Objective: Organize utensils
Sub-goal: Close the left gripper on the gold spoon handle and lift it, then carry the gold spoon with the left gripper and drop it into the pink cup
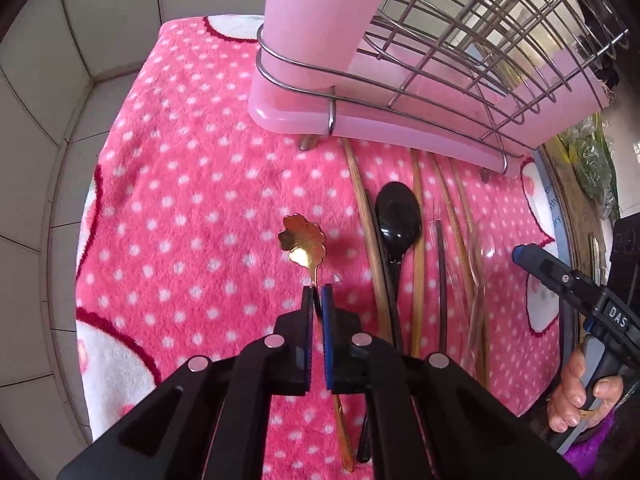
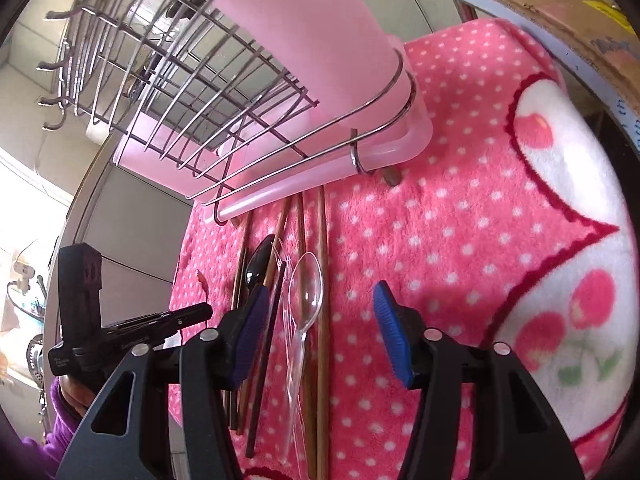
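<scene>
My left gripper [image 1: 317, 294] is shut on the thin handle of a gold spoon [image 1: 301, 238] with a flower-shaped bowl, held just above the pink dotted towel [image 1: 192, 200]. To its right lie a black spoon [image 1: 398, 216], a clear plastic spoon [image 1: 482, 248] and several wooden chopsticks [image 1: 366, 216]. My right gripper [image 2: 318, 298] is open and empty, hovering over the clear plastic spoon [image 2: 308, 292] and chopsticks [image 2: 322, 280]. The black spoon [image 2: 258, 264] lies to the left of the right gripper. The left gripper [image 2: 202, 310] shows at the left of the right wrist view.
A wire utensil rack [image 1: 460, 40] on a pink plastic drip tray [image 1: 360, 124], with a pink cup holder [image 1: 316, 12], stands at the towel's far edge. It also shows in the right wrist view [image 2: 192, 92]. A tiled wall [image 1: 48, 100] borders the left. A cardboard box [image 2: 560, 28] sits at the right.
</scene>
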A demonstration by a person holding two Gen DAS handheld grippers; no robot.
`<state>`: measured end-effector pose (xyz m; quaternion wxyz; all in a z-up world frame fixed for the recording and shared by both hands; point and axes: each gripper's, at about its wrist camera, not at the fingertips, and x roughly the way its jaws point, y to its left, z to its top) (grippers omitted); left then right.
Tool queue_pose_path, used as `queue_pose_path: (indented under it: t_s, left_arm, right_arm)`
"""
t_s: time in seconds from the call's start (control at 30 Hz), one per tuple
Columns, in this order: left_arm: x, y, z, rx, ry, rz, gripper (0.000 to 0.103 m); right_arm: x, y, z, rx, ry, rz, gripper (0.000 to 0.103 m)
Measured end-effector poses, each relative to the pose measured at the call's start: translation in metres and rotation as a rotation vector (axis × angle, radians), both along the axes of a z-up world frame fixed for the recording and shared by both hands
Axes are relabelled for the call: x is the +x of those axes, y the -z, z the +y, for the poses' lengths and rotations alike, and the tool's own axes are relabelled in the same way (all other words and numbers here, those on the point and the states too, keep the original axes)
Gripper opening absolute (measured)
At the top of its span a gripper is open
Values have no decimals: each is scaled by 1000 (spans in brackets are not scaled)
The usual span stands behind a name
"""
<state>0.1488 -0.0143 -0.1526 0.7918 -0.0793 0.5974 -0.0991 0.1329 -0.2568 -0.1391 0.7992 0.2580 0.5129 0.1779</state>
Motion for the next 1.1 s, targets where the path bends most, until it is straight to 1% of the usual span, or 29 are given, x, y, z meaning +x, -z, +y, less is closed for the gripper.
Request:
queue_pose_path:
  t_s: [0.03, 0.1, 0.13, 0.17, 0.2, 0.27, 0.37, 0.5, 0.6, 0.67, 0.83, 0.9, 0.97, 1.1]
  left_arm:
    - [0, 0, 1, -2, -1, -2, 3]
    - [4, 1, 7, -4, 1, 0, 2]
    - [5, 4, 7, -13, 3, 7, 2]
    - [7, 6, 6, -19, 5, 13, 2]
    - [10, 10, 9, -23, 9, 17, 2]
    - [10, 16, 10, -36, 9, 23, 2]
    - [13, 19, 9, -62, 13, 30, 3]
    - [13, 22, 21, -98, 9, 45, 3]
    - [7, 17, 30, -107, 1, 15, 1]
    - [2, 9, 36, -133, -2, -10, 1]
    - [-15, -22, 48, -182, -3, -116, 1]
    - [-22, -37, 53, -216, -2, -168, 1]
    - [-29, -53, 59, -242, -6, -225, 1]
    - [-44, -90, 66, -262, -6, -362, 1]
  right_arm:
    - [2, 2, 2, 2, -3, 9, 48]
    - [7, 8, 9, -2, -14, 33, 37]
    - [8, 11, 11, -6, -18, 42, 34]
    - [9, 14, 14, -5, -23, 52, 27]
    - [10, 16, 17, -1, -29, 59, 17]
    - [10, 20, 20, -7, -31, 66, 5]
    - [6, 17, 23, -17, -26, 42, 5]
    - [-4, 1, 21, -39, -11, -22, 4]
    - [-10, -11, 18, -45, 5, -59, 3]
    - [-16, -19, 17, -51, 17, -84, 3]
    - [-26, -37, 9, -54, 45, -145, 3]
    - [-31, -47, 7, -52, 57, -180, 3]
    - [-37, -60, 2, -55, 70, -222, 3]
    - [-45, -93, -8, -67, 104, -323, 3]
